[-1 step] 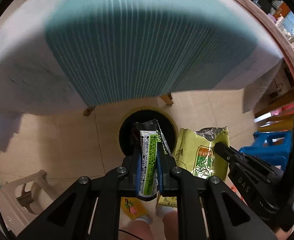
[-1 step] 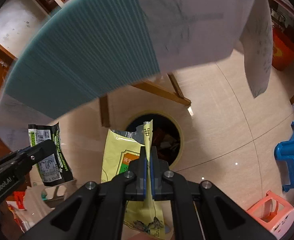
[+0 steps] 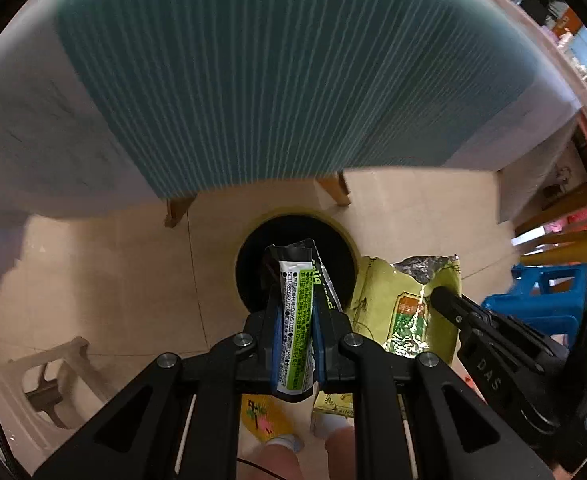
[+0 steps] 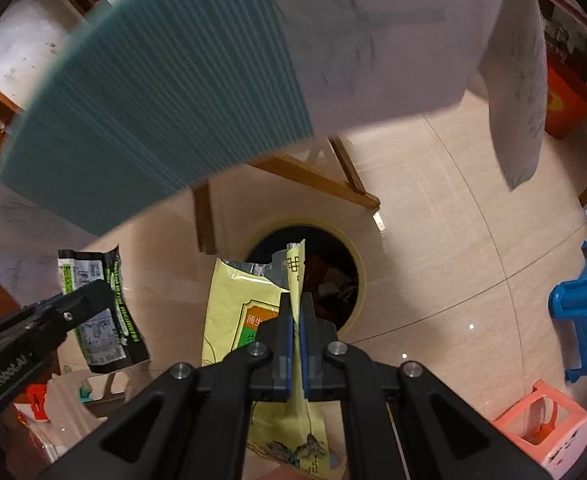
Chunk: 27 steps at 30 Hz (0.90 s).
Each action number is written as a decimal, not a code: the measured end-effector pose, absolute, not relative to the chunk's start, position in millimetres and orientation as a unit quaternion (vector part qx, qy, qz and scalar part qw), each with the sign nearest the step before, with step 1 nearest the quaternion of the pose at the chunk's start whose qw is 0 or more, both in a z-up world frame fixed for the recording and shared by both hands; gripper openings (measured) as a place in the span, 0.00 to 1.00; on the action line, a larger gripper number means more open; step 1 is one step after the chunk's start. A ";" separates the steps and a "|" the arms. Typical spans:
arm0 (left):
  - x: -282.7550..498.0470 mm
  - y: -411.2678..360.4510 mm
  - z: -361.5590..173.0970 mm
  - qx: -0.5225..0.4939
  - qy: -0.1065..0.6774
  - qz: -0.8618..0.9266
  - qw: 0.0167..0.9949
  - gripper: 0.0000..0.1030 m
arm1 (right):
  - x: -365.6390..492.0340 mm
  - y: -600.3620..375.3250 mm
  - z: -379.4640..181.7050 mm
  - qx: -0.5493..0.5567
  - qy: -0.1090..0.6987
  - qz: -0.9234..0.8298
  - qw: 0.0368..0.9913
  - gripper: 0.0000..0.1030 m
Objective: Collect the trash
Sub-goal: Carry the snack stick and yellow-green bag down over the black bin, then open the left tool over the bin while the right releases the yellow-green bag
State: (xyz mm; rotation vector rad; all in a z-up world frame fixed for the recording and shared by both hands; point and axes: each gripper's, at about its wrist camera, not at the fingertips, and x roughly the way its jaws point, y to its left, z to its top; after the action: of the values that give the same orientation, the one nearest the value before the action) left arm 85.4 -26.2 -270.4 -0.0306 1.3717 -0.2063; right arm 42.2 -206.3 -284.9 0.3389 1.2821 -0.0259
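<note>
Nothing is moving between the earlier frame and this one: both wrappers, both tools and the trash bin (image 3: 293, 213) are sitting just where they were, so the person seems to be pausing above the bin rather than travelling. The left hand-held gripper (image 3: 296, 320) is clamping a black and green wrapper (image 3: 293, 280), whose upper end is showing directly over the bin's dark opening in the left wrist view. The right hand-held gripper (image 4: 295, 320) is pinching a torn yellow packet (image 4: 245, 300) by its edge. Most of the packet is hanging to the left of the bin in the right wrist view, and only its pinched edge is lying across the opening. Inside the bin, some discarded pieces are already showing. Behind the bin, the table (image 4: 333, 60) with its ribbed teal mat (image 3: 273, 80) is filling the upper part of both views, and its wooden legs are standing just beyond the rim. Since neither piece is travelling any longer, the carrying stage appears to be finishing. Judging by the line-up, the release is likely coming next, and the wrapper looks better centred over the bin than the packet, which may be catching the rim if let go here.
</note>
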 end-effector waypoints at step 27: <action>122.3 -49.1 -431.5 0.015 0.653 -0.079 0.753 0.46 | 96.6 -211.7 -466.8 0.227 0.605 -0.035 0.762 0.17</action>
State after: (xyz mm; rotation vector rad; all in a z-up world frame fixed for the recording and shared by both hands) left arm 122.3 -49.1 -431.5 0.0324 1.4252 -0.1719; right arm 96.6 -211.7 -466.8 0.4947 1.3153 -0.0759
